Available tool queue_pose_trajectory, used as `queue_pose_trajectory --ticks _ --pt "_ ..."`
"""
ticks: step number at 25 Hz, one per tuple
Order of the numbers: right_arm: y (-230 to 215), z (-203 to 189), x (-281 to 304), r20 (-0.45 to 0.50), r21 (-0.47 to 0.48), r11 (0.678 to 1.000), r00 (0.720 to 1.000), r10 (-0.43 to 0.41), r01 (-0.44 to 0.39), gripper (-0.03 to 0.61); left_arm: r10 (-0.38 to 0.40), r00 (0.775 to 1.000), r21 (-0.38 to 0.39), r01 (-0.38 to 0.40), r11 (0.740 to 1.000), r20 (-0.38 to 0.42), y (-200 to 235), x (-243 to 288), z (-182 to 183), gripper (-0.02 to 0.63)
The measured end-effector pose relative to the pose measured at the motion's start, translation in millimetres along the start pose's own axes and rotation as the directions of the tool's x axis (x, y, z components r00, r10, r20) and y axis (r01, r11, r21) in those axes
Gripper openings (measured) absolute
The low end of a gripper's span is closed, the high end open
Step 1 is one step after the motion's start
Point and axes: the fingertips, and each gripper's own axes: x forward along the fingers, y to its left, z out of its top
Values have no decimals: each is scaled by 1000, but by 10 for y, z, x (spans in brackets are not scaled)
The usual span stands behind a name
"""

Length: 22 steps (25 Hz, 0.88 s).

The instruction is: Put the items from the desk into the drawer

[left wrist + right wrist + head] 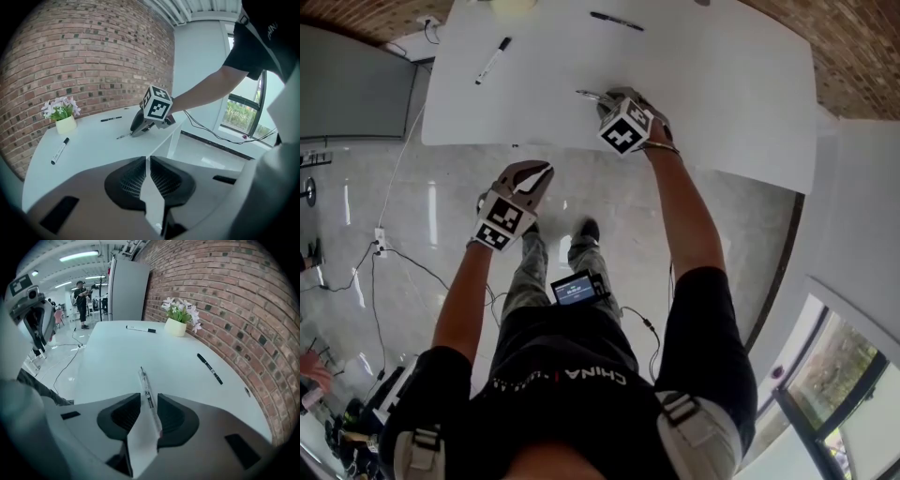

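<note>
Pen (145, 383) on desk (117, 350) between narrow jaws of right gripper (149, 398); left gripper (148, 163) closed, empty.

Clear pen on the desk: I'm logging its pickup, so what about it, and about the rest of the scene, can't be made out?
- Clear pen: its near end is hidden under the right gripper in the right gripper view.
- Drawer: in no view.
- Flower pot: cut off by the head view's top edge.
- Marker: any print is too small to read in every view.
</note>
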Motion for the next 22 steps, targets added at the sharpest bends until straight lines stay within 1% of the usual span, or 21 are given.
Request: queue_pose_trajectory --ticks 2,6,15,22 --pt "-7 -14 22 -15 4 1000 1000 8 -8 114 7 1000 3 -7 1000 0 8 -27 -14 14" --pt "18 -11 24 -30 62 998 999 24 -22 89 13 1000 -10 -13 1000 -1 42 -93 -40 14" --pt "28 -39 -37 -46 122 993 999 7 -1 56 26 1000 -14 -26 1000 6 50 -233 -30 14" --pt "90 26 -99 -14 152 988 1000 6 -4 52 28 1000 -19 -28 999 9 60 -266 -29 14"
